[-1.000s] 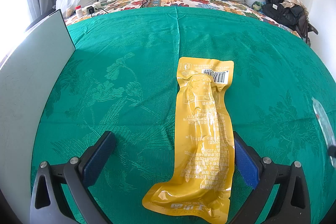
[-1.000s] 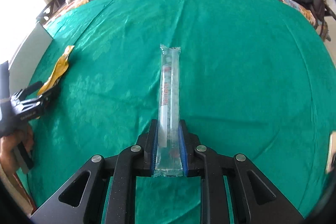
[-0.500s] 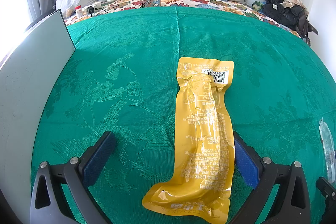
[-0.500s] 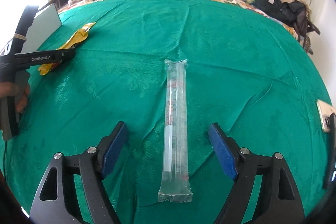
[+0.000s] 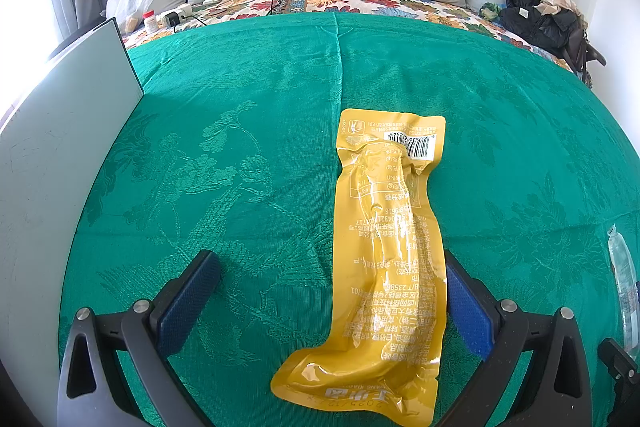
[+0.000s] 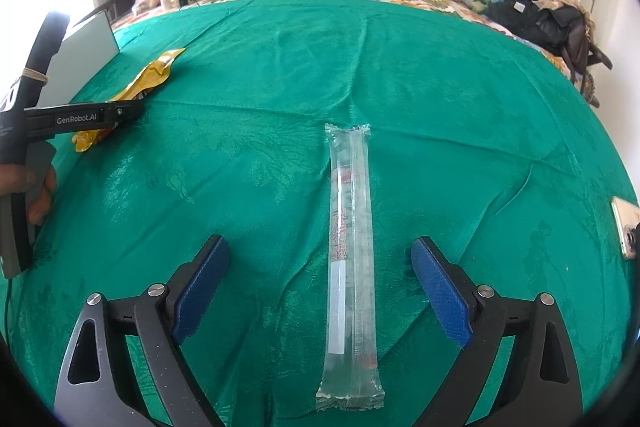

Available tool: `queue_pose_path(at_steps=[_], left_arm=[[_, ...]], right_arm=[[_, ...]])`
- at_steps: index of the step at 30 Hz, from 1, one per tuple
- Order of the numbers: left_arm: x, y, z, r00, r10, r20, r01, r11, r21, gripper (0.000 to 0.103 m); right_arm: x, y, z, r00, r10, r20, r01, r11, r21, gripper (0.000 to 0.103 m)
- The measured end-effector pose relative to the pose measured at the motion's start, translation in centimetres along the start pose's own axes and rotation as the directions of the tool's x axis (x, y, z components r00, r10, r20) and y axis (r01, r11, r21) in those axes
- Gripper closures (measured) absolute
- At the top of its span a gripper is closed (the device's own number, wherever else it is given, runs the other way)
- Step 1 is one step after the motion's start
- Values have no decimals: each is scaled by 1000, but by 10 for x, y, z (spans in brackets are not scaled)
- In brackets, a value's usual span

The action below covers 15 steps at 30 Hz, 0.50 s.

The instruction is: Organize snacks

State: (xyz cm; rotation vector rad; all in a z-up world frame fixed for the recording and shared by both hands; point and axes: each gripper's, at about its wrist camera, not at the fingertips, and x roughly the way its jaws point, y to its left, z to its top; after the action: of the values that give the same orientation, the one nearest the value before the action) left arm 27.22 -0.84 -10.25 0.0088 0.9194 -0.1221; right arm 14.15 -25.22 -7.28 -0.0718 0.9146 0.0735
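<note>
On the bed (image 6: 440,75), the right gripper (image 6: 320,279) is opening off the laid-down clear snack tube (image 6: 350,259), while the open left gripper (image 5: 332,291) is straddling the ungrasped yellow packet (image 5: 394,247)

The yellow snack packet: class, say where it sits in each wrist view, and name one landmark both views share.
Left wrist view: the yellow snack packet lies lengthwise at centre-right on the green bedspread, its near end between the open left claw's fingers.
Right wrist view: it lies far left, partly behind the left claw.
Shared landmark: the grey board at the left edge.
</note>
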Motion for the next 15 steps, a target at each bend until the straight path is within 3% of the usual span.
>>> queue_pose_path(at_steps=[15], left_arm=[[0, 0, 0, 1000, -1, 1, 1, 1000, 0, 0]], right_arm=[[0, 0, 0, 1000, 0, 0, 0, 1000, 0, 7]])
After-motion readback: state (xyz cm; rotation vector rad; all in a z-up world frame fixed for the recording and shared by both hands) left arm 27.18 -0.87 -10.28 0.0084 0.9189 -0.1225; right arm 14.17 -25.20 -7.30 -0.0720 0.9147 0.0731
